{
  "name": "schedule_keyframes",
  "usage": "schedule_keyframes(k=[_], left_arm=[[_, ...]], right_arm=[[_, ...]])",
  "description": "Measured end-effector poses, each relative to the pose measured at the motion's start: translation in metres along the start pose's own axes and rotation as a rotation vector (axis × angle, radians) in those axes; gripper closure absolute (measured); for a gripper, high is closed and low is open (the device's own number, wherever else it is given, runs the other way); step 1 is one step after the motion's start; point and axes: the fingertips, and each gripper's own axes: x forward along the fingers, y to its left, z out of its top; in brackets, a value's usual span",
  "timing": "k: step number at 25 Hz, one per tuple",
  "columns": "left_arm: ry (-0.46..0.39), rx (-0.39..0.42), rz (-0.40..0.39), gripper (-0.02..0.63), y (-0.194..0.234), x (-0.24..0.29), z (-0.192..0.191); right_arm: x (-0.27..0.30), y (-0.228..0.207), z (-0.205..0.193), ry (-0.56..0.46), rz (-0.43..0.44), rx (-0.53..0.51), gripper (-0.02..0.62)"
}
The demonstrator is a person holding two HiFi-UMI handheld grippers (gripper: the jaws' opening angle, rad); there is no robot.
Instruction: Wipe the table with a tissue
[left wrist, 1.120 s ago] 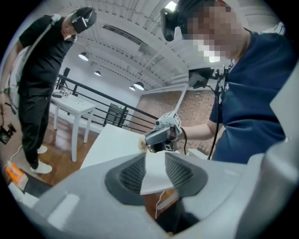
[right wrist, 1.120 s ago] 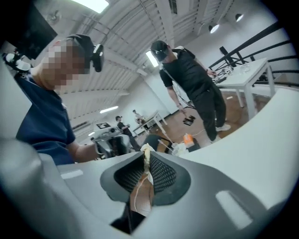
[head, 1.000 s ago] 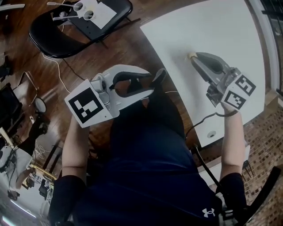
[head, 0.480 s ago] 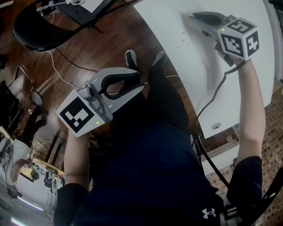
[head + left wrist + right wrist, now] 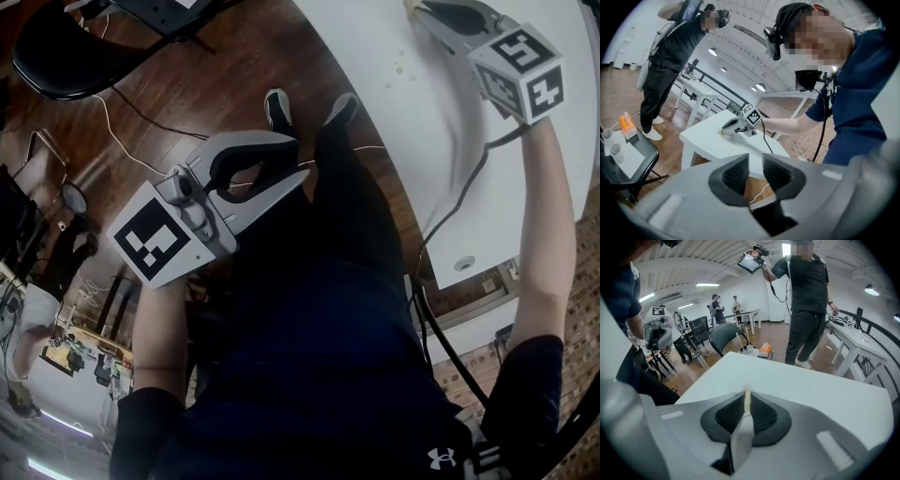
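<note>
Right gripper clamps the tissue between closed jaws, tip down on the table, apparently to wipe; left gripper idles off-table, jaws just narrowing, still apart, nothing between.

Indoor, evenly lit, no hard sun. Strip lights on the ceiling glow bright in the right gripper view; round lamps flare in the left gripper view. The white table is near blown out in the head view, with a soft grey shadow on it. The wood floor is darker. Both gripper views are fisheye: black corners, bent lines at the edges, soft foreground.
</note>
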Motion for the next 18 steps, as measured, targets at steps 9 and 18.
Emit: schedule_keyframes(k=[9, 18], left_arm=[[-0.008, -0.008, -0.014, 0.52, -0.002, -0.001, -0.003], [-0.024, -0.026, -0.01, 0.523, -0.001, -0.002, -0.007]], right_arm=[[0.003, 0.023, -0.004, 0.011, 0.105, -0.148, 0.558], [0.004, 0.056, -0.013, -0.024, 0.199, -0.332, 0.56]])
